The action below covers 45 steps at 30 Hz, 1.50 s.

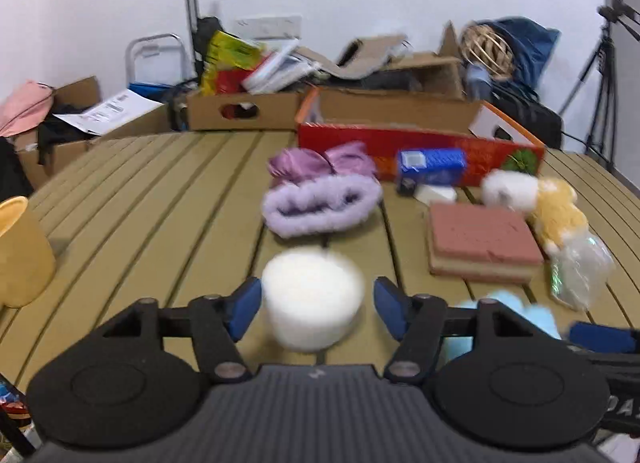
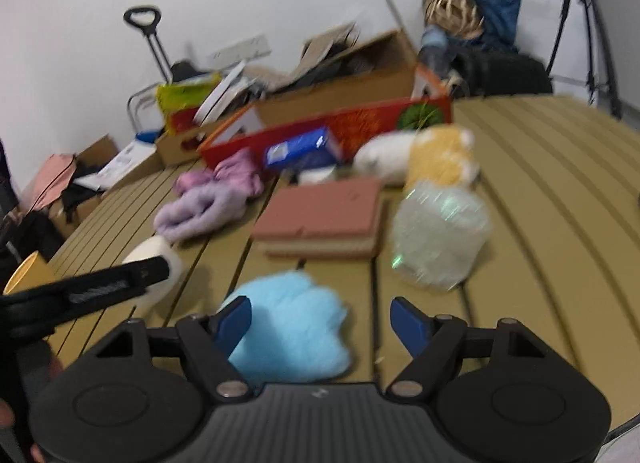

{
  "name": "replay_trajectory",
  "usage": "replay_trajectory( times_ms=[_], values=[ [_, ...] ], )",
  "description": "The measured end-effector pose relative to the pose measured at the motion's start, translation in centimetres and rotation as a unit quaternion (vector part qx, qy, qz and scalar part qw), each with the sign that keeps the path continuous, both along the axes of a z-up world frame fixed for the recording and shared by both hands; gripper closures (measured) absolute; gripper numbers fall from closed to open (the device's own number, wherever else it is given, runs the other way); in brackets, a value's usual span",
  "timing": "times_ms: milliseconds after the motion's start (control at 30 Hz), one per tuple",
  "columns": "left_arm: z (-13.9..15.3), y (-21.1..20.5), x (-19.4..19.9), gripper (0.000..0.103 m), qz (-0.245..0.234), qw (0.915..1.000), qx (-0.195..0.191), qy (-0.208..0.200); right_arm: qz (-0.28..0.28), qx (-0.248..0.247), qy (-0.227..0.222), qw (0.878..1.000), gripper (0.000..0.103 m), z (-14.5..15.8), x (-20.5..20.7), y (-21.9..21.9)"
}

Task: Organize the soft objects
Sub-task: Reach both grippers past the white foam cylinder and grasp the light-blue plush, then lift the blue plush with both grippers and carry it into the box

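My left gripper (image 1: 316, 309) is open with a white round sponge (image 1: 314, 299) between its blue fingers, resting on the slatted table (image 1: 160, 199). My right gripper (image 2: 320, 321) is open over a light blue fluffy piece (image 2: 290, 327), which lies between the fingers toward the left one. A purple fuzzy slipper (image 1: 320, 207) and a pink satin cloth (image 1: 316, 163) lie farther back. A white and yellow plush toy (image 2: 424, 157) and a clear crinkly bag (image 2: 438, 233) lie right. The left gripper also shows in the right wrist view (image 2: 100, 287), in front of the white sponge (image 2: 158, 263).
A red-fronted cardboard box (image 1: 420, 143) stands at the back of the table. A blue carton (image 1: 432, 167) and a pink-topped sponge pad (image 1: 480, 243) lie before it. A yellow cup (image 1: 20, 251) stands at the left edge. Cluttered boxes (image 1: 244, 107) and a tripod (image 1: 600, 75) stand behind.
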<state>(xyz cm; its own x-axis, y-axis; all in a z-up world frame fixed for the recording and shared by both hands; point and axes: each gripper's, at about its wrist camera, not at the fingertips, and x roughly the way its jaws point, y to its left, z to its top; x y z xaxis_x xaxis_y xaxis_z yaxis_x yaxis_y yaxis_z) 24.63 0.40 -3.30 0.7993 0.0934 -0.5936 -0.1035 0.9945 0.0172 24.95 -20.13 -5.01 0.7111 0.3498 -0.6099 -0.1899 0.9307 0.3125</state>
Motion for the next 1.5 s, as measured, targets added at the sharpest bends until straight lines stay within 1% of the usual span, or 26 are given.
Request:
replay_trajectory(
  times_ms=[33, 100, 200, 300, 400, 467, 500, 567, 633, 700, 733, 800, 833, 867, 933, 967, 1133, 1167, 1200, 1233, 1267, 1300, 1333, 1400, 1433, 1500],
  values=[
    [0.0, 0.0, -0.1, 0.028, -0.005, 0.9999, -0.011, 0.005, 0.006, -0.003, -0.003, 1.0, 0.026, 0.0, -0.2, 0.4],
    [0.1, 0.2, -0.1, 0.027, -0.007, 0.9996, -0.025, 0.009, 0.018, -0.012, -0.009, 1.0, 0.026, 0.0, -0.4, 1.1],
    [0.0, 0.4, -0.1, 0.025, 0.0, 0.9994, -0.03, 0.014, 0.03, -0.016, -0.015, 0.999, 0.027, 0.0, -0.8, 1.6],
    [-0.3, 0.7, 0.2, 0.023, 0.009, 0.9989, -0.037, 0.027, 0.025, -0.018, -0.019, 0.999, 0.029, 0.1, -1.0, 1.5],
    [-0.9, 1.2, 0.7, 0.023, 0.018, 0.9976, -0.048, 0.045, 0.026, -0.002, -0.016, 1.0, 0.039, 0.0, -0.9, 1.0],
    [-1.1, 1.3, 0.9, 0.023, 0.022, 0.9967, -0.055, 0.056, 0.034, 0.009, -0.015, 0.999, 0.053, 0.1, -0.8, 1.0],
    [-1.1, 1.4, 0.8, 0.023, 0.025, 0.9967, -0.054, 0.055, 0.036, 0.01, -0.018, 0.999, 0.055, 0.1, -0.9, 1.1],
    [-0.8, 1.4, 0.4, 0.023, 0.026, 0.9972, -0.052, 0.048, 0.034, 0.006, -0.023, 0.999, 0.056, 0.1, -0.9, 1.1],
    [-0.4, 1.6, -0.2, 0.023, 0.033, 0.9967, -0.062, 0.042, 0.03, 0.02, -0.017, 0.999, 0.056, -0.1, -0.7, 0.7],
    [0.4, 1.5, -1.2, 0.023, 0.033, 0.9968, -0.069, 0.021, 0.022, 0.038, -0.007, 0.999, 0.057, -0.2, -0.4, 0.1],
    [0.8, 1.2, -1.7, 0.023, 0.018, 0.997, -0.074, 0.008, 0.017, 0.051, -0.001, 0.999, 0.059, -0.3, -0.2, -0.3],
    [1.1, 0.5, -2.0, 0.024, -0.021, 0.9952, -0.095, 0.008, 0.008, 0.072, 0.012, 0.997, 0.06, -0.5, 0.1, -0.9],
    [0.9, 0.2, -1.9, 0.027, -0.039, 0.9931, -0.109, 0.018, 0.005, 0.082, 0.018, 0.996, 0.06, -0.6, 0.2, -1.1],
    [0.7, 0.1, -1.7, 0.032, -0.046, 0.9911, -0.122, 0.028, 0.001, 0.088, 0.023, 0.996, 0.059, -0.7, 0.2, -1.2],
    [0.1, 0.4, -0.9, 0.034, -0.053, 0.9843, -0.159, 0.054, -0.014, 0.087, 0.024, 0.996, 0.059, -0.6, 0.2, -1.5],
    [-0.1, 0.5, -0.6, 0.033, -0.051, 0.9822, -0.17, 0.061, -0.018, 0.088, 0.026, 0.996, 0.057, -0.5, 0.2, -1.6],
    [-0.9, 0.7, -0.2, 0.041, -0.055, 0.9763, -0.192, 0.084, -0.039, 0.096, 0.03, 0.994, 0.056, -0.5, 0.3, -2.4],
    [-0.9, 0.7, -0.1, 0.044, -0.056, 0.9751, -0.198, 0.084, -0.039, 0.104, 0.036, 0.993, 0.056, -0.6, 0.4, -2.5],
    [-1.0, 0.9, -0.1, 0.051, -0.057, 0.9736, -0.204, 0.085, -0.037, 0.116, 0.045, 0.992, 0.057, -0.8, 0.5, -2.7],
    [-1.1, 0.9, -0.2, 0.054, -0.061, 0.9717, -0.212, 0.085, -0.035, 0.127, 0.05, 0.99, 0.057, -1.0, 0.5, -2.9],
    [-1.0, 0.9, -0.2, 0.059, -0.068, 0.9695, -0.22, 0.084, -0.032, 0.138, 0.055, 0.988, 0.057, -1.1, 0.5, -3.0],
    [-1.1, 0.8, -0.2, 0.063, -0.077, 0.9671, -0.228, 0.084, -0.028, 0.146, 0.058, 0.987, 0.057, -1.2, 0.6, -3.0],
    [-1.1, 0.7, -0.2, 0.063, -0.087, 0.9637, -0.237, 0.086, -0.026, 0.149, 0.059, 0.987, 0.06, -1.3, 0.5, -2.9],
    [-1.3, 0.6, -0.1, 0.063, -0.108, 0.9541, -0.262, 0.097, -0.027, 0.142, 0.06, 0.988, 0.063, -1.3, 0.5, -2.6],
    [-1.4, 0.4, -0.1, 0.063, -0.111, 0.9529, -0.264, 0.101, -0.029, 0.14, 0.06, 0.988, 0.065, -1.3, 0.5, -2.6],
    [-1.6, 0.0, 0.1, 0.062, -0.11, 0.9551, -0.254, 0.106, -0.032, 0.147, 0.067, 0.986, 0.067, -1.5, 0.7, -2.8]
  ],
)
